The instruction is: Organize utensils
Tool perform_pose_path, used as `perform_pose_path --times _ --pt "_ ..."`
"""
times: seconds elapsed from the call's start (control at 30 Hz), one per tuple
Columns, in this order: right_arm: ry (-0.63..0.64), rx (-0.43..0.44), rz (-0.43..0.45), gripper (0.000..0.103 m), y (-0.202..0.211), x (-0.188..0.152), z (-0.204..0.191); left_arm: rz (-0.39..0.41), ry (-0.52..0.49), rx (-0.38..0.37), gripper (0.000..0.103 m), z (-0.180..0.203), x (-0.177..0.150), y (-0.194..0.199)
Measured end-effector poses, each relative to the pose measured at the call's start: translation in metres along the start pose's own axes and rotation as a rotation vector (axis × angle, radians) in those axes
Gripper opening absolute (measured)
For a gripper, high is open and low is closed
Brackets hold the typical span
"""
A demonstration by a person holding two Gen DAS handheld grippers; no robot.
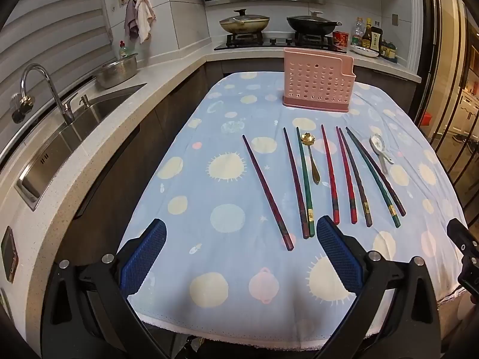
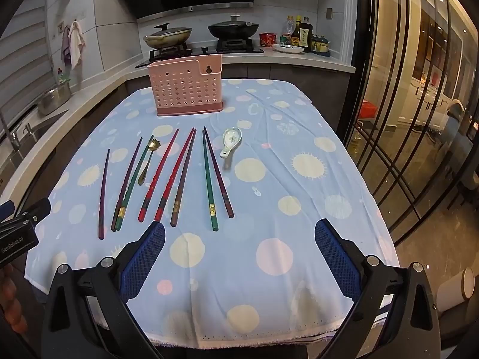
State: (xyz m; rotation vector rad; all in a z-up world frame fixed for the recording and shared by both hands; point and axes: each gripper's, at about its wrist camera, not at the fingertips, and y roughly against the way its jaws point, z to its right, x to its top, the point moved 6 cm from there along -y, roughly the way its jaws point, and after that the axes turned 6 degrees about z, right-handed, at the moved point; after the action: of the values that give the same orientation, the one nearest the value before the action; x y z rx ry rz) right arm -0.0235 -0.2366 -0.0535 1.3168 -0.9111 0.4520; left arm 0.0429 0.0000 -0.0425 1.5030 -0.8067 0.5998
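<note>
- The left gripper [image 1: 241, 249] is held low over the near edge of the table, its blue pads spread wide with nothing between them; the tablecloth [image 1: 227, 272] is seen through the gap.
- The right gripper [image 2: 239, 251] is held in the same way over the near edge further right, jaws fully parted and empty. It is judged that both are poised in this way so that the whole row of utensils is kept in view before a first pick.
- The chopsticks [image 2: 169, 179] are laid in a loose row across the middle of the cloth, thick ends toward the near side and tips pointing far, toward the holder. One purple chopstick [image 1: 267, 191] is set apart at the left of the row; the others lie in close pairs, some touching.
- A gold spoon [image 1: 310, 157] is found among the left pairs, bowl toward the far side, and a white ceramic spoon [image 2: 231, 141] lies at the right end of the row.
- The pink perforated utensil holder [image 1: 318, 85] stands upright at the far side of the table, well apart from the row and apparently empty.
- No utensil has yet been lifted; the task is judged to be at its start, with the handles turned conveniently toward the grippers.
</note>
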Motion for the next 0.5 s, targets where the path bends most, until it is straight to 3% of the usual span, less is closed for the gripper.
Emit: perform_pose_path --times 0.5 --pt "-0.006 0.002 -0.006 0.096 -0.001 0.000 0.000 0.004 0.002 0.011 0.096 -0.011 -0.010 0.002"
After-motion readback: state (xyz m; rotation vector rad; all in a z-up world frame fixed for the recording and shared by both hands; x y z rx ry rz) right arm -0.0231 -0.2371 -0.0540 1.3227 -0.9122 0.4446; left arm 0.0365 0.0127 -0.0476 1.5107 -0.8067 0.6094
